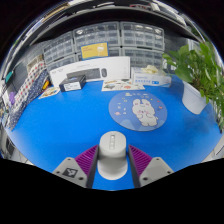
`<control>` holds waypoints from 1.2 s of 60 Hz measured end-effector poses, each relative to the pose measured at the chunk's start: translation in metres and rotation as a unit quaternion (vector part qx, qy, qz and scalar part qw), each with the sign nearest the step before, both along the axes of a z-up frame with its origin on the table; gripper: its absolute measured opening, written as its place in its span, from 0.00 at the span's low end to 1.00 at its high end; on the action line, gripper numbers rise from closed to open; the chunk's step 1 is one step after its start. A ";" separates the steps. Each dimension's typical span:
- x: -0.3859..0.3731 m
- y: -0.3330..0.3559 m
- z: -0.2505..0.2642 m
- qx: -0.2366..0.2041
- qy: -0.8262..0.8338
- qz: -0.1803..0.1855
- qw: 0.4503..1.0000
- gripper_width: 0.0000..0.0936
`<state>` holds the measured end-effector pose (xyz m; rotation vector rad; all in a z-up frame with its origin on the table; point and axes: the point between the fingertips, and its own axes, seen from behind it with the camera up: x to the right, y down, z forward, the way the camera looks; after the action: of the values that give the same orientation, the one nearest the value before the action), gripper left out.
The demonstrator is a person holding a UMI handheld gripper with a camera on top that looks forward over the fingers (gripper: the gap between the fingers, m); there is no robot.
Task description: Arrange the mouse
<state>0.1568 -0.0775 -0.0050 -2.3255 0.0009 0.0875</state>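
Gripper [111, 160] clamped on a grey-white mouse [112, 150]; its lower half is hidden between the pads [87, 157]. Round mat [138, 109] lies beyond on the blue table [60, 120].

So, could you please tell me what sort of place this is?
Probably a lab or workshop bench: a blue table backed by shelves of small parts drawers, with a potted plant beside it. The gripper is shut on a mouse.
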 end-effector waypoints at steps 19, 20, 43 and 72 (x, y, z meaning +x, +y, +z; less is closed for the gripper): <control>0.000 -0.004 0.002 0.005 0.017 0.010 1.000 0.35; 0.000 -0.005 0.002 0.002 0.017 0.011 1.000 0.35; 0.002 0.092 0.195 0.140 0.007 0.034 0.990 0.35; 0.085 0.191 0.046 0.006 -0.014 -0.019 1.000 0.34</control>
<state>0.2417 0.1138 0.0410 -2.3136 0.0306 0.0361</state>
